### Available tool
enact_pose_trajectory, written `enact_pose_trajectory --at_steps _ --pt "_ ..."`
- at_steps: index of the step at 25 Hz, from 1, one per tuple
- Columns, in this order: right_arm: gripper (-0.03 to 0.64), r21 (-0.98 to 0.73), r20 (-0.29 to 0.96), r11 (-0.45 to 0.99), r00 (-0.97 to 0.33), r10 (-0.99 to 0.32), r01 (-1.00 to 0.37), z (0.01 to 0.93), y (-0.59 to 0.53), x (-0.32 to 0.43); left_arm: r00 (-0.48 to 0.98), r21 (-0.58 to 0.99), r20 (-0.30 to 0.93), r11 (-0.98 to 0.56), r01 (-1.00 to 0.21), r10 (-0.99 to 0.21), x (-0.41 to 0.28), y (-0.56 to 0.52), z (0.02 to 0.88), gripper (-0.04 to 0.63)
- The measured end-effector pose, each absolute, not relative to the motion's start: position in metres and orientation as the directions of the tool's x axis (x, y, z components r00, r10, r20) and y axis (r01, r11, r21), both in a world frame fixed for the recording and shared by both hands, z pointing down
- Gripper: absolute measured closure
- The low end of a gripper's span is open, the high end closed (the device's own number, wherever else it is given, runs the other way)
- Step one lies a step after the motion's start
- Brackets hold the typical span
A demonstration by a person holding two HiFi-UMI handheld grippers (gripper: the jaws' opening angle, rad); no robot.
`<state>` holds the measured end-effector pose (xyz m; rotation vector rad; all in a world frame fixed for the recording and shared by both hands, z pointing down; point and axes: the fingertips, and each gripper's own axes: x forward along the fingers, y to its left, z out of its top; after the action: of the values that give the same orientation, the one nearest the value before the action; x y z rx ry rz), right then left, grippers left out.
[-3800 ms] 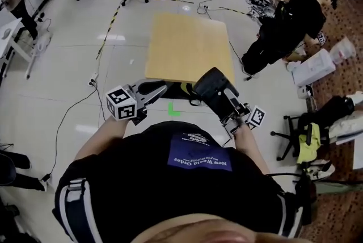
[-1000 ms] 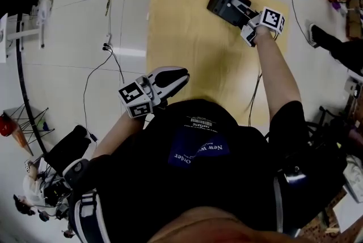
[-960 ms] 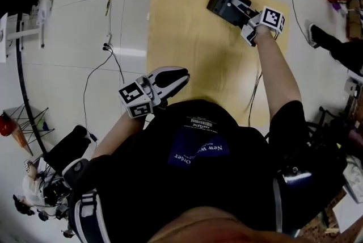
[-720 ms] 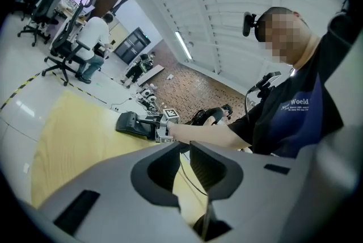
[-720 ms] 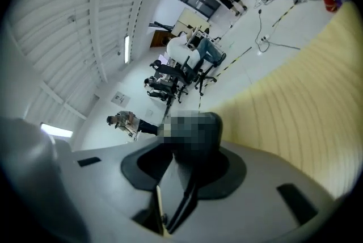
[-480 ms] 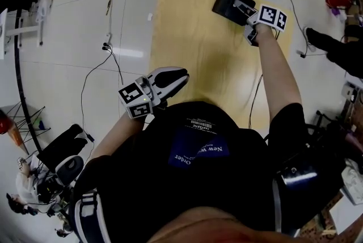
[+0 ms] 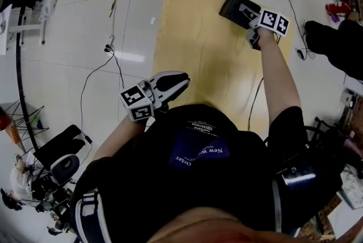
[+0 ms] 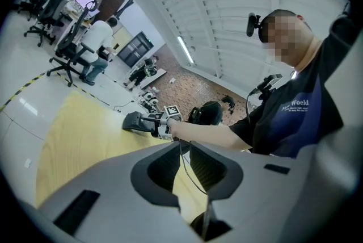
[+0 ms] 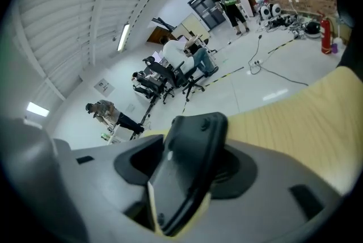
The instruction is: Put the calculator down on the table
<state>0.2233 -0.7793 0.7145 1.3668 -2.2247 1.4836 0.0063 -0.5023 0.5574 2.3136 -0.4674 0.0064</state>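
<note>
Black calculator (image 7: 235,8), pale yellow wood-grain table (image 7: 195,51).

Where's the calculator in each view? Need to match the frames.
Head view: calculator at top right, at the far right corner of the table.
Left gripper view: calculator small, left of centre, at the far side of the table.
Right gripper view: calculator large, lower centre, tilted, with the table behind it.
Shared landmark: the yellow table top.
</note>
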Motion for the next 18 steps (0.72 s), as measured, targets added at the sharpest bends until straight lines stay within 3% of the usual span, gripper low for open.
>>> enact_pose_trajectory --at_steps 1,2,5,14,18 --pt "0.324 -0.673 0.552 0.107 -0.594 -0.585 -0.732 0.716 -0.777 0.22 0.933 0.691 0.143 -0.641 -0.333 -0.331 0.005 -0.502 0.557 0.535" --pt "0.279 -0.678 0.56 0.112 -0.609 -0.562 -0.727 0.718 -0.773 0.216 0.933 0.692 0.142 -0.64 -0.333 -0.332 0.004 -0.503 0.556 0.535" --pt "0.279 -0.614 0.625 0.152 -0.594 -0.506 -0.775 0.73 -0.761 0.213 0.932 0.692 0.142 -0.64 -0.334 -0.333 0.004 -0.503 0.555 0.536" --pt "0.139 -0.266 0.805 0.301 -0.383 -0.454 -0.916 0.746 -0.751 0.22 0.935 0.691 0.14 -0.644 -0.329 -0.327 0.006 -0.502 0.555 0.536" --pt "0.138 -0.205 0.802 0.34 -0.357 -0.479 -0.918 0.739 -0.756 0.221 0.934 0.689 0.138 -0.646 -0.33 -0.33 0.008 -0.501 0.554 0.535"
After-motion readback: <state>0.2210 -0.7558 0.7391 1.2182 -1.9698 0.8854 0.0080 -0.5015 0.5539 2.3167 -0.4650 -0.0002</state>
